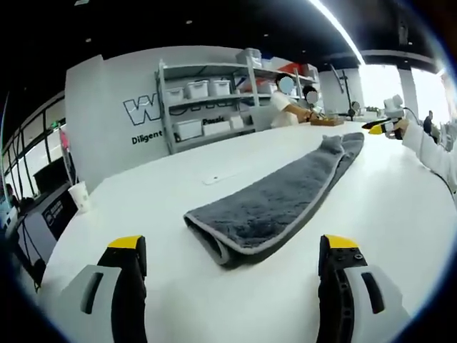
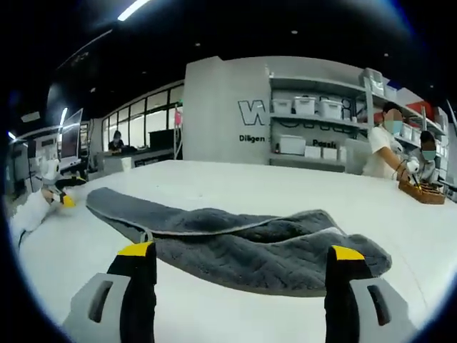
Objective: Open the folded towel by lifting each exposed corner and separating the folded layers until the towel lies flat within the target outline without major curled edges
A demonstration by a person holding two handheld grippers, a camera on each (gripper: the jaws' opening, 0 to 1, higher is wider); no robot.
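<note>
A long grey towel (image 1: pixel 285 196) with a pale trimmed edge lies folded lengthwise on the white table (image 1: pixel 157 193). Its near folded end sits just ahead of my left gripper (image 1: pixel 233 246), whose yellow-tipped jaws stand wide open with nothing held. At the towel's far end a white-sleeved hand holds the right gripper (image 1: pixel 380 126). In the right gripper view the same towel (image 2: pixel 250 246) stretches across, its thick end close in front of my right gripper (image 2: pixel 241 251), open and not touching it. The left gripper (image 2: pixel 63 200) shows small at the far left end.
A paper cup (image 1: pixel 80 194) stands near the table's left edge and a small white scrap (image 1: pixel 214 179) lies beyond the towel. Shelves with white bins (image 1: pixel 207 107) line the back wall. People work at a wooden tray (image 2: pixel 423 191). Monitors (image 2: pixel 70 143) stand at the left.
</note>
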